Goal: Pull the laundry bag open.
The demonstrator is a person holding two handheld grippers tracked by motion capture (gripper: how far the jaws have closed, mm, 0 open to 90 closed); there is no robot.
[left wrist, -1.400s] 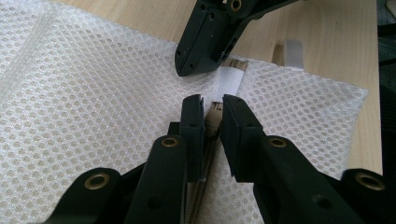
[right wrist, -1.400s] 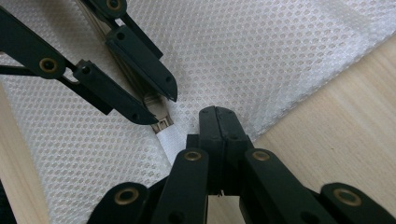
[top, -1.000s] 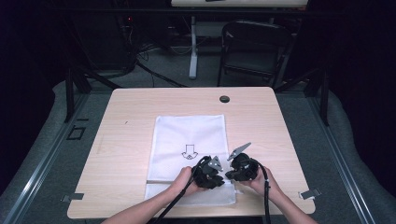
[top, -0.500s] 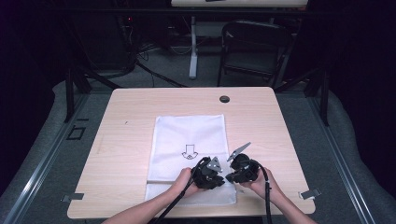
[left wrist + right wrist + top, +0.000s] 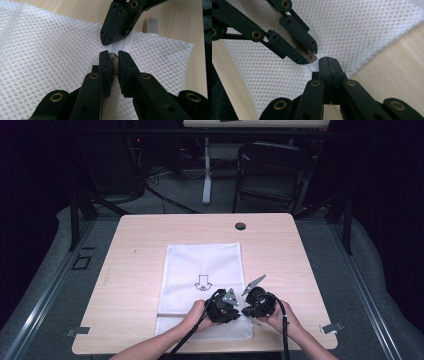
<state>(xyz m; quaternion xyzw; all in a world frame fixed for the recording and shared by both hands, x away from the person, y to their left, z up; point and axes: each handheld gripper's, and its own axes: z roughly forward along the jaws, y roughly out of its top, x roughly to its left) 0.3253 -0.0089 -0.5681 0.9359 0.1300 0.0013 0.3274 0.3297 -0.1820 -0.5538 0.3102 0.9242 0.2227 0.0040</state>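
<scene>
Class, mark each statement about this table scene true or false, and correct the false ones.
1. A white mesh bag lies flat on the wooden table. True.
2. The right gripper has its jaws wide open. False: they are shut, pinching the bag's fabric.
3. The left gripper clamps a small tan piece at the bag. True.
4. The bag bears a printed arrow. True.
5. The two grippers work at opposite ends of the bag. False: their tips nearly meet near one edge.
</scene>
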